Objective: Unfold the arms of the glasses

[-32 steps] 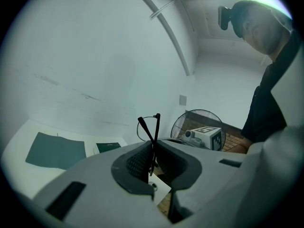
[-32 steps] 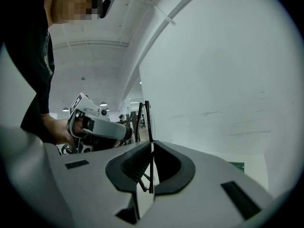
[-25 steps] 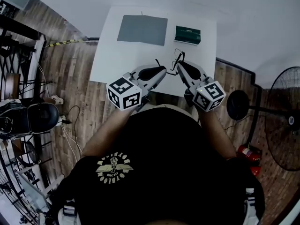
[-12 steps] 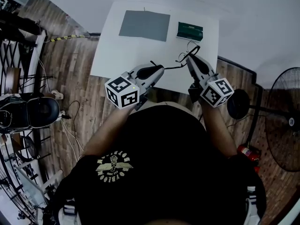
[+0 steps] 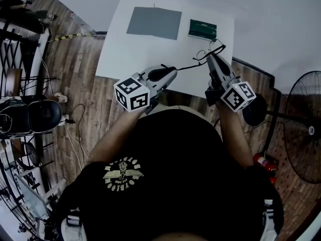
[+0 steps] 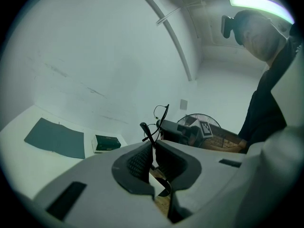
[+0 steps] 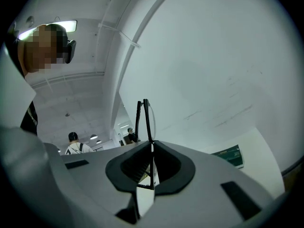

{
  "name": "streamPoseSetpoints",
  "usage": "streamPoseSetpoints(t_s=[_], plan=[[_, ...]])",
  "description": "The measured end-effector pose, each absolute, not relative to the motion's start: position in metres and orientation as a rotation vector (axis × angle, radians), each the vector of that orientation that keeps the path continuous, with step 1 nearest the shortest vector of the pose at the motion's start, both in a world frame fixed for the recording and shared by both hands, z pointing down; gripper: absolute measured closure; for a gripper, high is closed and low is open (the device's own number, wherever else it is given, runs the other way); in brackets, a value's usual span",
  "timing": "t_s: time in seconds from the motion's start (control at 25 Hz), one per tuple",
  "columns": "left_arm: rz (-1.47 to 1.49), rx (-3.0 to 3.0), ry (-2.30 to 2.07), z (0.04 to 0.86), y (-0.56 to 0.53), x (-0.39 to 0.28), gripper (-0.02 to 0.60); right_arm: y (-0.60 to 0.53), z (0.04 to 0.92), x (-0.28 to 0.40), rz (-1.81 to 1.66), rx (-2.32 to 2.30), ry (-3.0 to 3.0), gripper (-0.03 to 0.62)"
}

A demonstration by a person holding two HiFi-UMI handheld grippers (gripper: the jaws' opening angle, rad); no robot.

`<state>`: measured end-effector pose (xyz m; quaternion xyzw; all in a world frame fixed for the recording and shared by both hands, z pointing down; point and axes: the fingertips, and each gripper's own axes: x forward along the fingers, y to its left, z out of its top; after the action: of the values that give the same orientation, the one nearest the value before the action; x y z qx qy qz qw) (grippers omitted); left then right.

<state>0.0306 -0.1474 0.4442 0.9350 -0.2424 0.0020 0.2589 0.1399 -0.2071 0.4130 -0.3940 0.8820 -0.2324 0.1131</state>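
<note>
Well, the thin black wire-rimmed glasses (image 7: 138,120) hang in the air between my two hands, above the near edge of the white rectangular counter (image 5: 120,54) and toward its right side. My right gripper (image 7: 152,148) has the front of them. Its fingers are drawn nearly together on the rim, and in the right gripper view the dark wire stands upright out of the gap between the pads. My left gripper (image 6: 153,148) has one arm by its end. Those fingers are narrow too, pinched on the thicker black tip, which pokes up just past them in the left gripper view. From that tip the arm runs as one slim line across to the front piece at my right fingers, so it stands swung out from the frame. I cannot tell how the other arm lies.

Both grippers point away from me over the counter, the left one lying lower and nearer the middle, the right one off toward the counter's right edge. Each carries its cube with square markers at the back, close to my body.

Farther out on the counter a flat grey rectangular mat (image 5: 154,22) lies near the far edge. A small dark green oblong case (image 5: 202,29) sits just to its right, apart from it. Around the counter is brown wooden plank floor (image 5: 75,84), and a black standing fan (image 5: 306,127) is on my right.
</note>
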Motion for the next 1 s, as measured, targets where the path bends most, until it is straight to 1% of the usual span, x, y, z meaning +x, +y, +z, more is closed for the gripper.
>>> streamPoseSetpoints(t_s=[0.2,0.36,0.4,0.52,0.56,0.8,1.0], plan=[[-0.002,2.556,-0.612,0.441,-0.143,0.042,0.557,-0.204,0.410,0.154,-0.733,-1.149,2.519,0.574],[0.056,2.615,-0.664,0.441,-0.145,0.043,0.552,-0.198,0.408,0.159,-0.652,-1.218,2.559,0.574],[0.097,2.640,-0.693,0.442,-0.146,0.042,0.542,-0.197,0.407,0.161,-0.619,-1.246,2.575,0.574],[0.217,2.699,-0.773,0.443,-0.150,0.035,0.484,-0.198,0.406,0.169,-0.522,-1.351,2.616,0.577],[0.250,2.712,-0.803,0.442,-0.152,0.030,0.480,-0.200,0.407,0.173,-0.493,-1.392,2.631,0.577],[0.354,2.799,-0.952,0.405,-0.160,0.009,0.477,-0.199,0.414,0.175,-0.389,-1.524,2.721,0.579],[0.500,2.903,-0.849,0.386,-0.158,0.033,0.477,-0.193,0.413,0.151,-0.355,-1.468,2.798,0.579]])
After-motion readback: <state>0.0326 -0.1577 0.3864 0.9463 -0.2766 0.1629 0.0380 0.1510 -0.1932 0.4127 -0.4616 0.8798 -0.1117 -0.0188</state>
